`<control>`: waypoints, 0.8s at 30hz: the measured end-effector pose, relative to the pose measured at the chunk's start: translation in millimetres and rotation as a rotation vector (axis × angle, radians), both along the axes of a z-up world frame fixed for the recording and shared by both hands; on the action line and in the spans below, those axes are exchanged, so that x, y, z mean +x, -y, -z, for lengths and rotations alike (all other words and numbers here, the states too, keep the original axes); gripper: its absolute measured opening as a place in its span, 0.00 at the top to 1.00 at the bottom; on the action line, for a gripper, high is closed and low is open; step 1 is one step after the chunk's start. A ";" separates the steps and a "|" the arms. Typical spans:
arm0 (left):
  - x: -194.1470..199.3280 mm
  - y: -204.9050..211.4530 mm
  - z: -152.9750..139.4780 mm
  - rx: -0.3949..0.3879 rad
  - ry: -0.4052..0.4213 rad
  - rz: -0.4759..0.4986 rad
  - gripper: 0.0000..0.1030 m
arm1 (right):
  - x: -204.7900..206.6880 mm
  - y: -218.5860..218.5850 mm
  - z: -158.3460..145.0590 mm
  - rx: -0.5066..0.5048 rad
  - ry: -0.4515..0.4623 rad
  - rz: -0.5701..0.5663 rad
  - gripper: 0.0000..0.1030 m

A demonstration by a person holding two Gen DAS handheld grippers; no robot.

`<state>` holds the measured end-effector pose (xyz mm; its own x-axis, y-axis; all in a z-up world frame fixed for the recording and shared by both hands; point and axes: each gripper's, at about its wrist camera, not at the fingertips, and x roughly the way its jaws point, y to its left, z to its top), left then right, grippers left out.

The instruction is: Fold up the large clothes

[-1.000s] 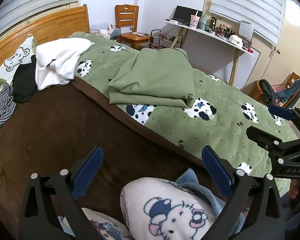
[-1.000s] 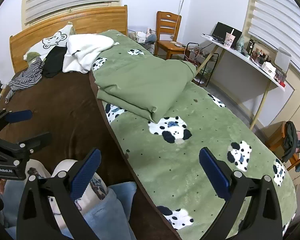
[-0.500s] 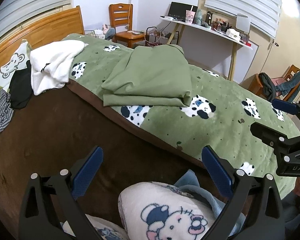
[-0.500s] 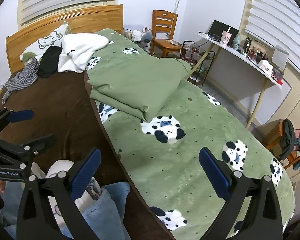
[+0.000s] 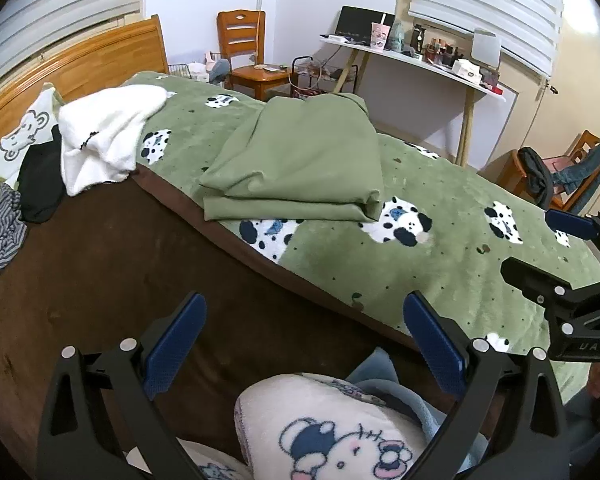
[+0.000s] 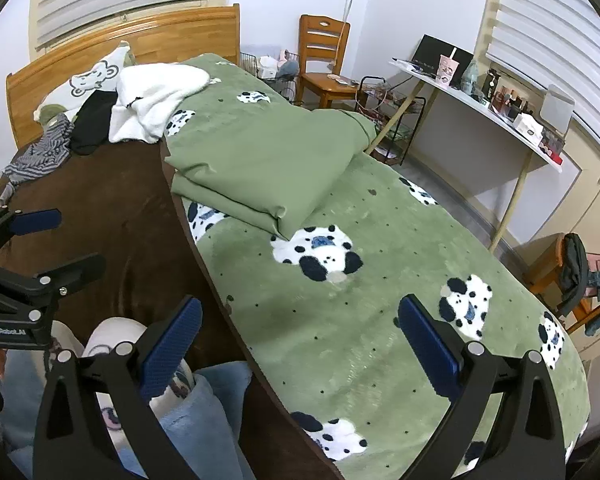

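A folded plain green garment (image 5: 300, 160) lies on the green panda blanket (image 5: 440, 264) in the middle of the bed; it also shows in the right wrist view (image 6: 260, 164). A white fleece garment (image 5: 104, 128) is heaped near the headboard, also seen in the right wrist view (image 6: 156, 96). My left gripper (image 5: 304, 340) is open and empty, held above the brown bedding (image 5: 100, 272) near my knees. My right gripper (image 6: 300, 340) is open and empty above the blanket's (image 6: 380, 320) near edge. Each gripper shows at the other view's side.
A black garment (image 5: 40, 184) and a striped one (image 5: 0, 240) lie by the pillow (image 5: 16, 140). A wooden headboard (image 6: 140, 36), a chair (image 6: 324, 60), a cluttered desk (image 6: 500, 112) and a second chair with clothes (image 5: 560, 176) surround the bed.
Both grippers have drawn back and tilted a little, so the folded green garment sits slightly lower and farther in view. Nothing was grasped; the clothes have not moved.
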<state>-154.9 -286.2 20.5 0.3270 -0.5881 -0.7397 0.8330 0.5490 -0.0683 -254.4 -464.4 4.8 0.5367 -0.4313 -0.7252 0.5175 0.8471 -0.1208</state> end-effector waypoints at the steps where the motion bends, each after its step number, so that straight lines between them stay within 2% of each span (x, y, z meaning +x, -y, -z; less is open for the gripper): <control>1: 0.1 0.8 0.0 0.003 0.003 -0.001 0.06 | -0.2 0.4 0.6 0.001 -0.001 0.000 0.06; 24: -2.3 -3.6 -1.0 -0.025 0.039 -0.018 0.06 | 5.6 -7.1 2.3 -0.003 0.000 -0.028 0.06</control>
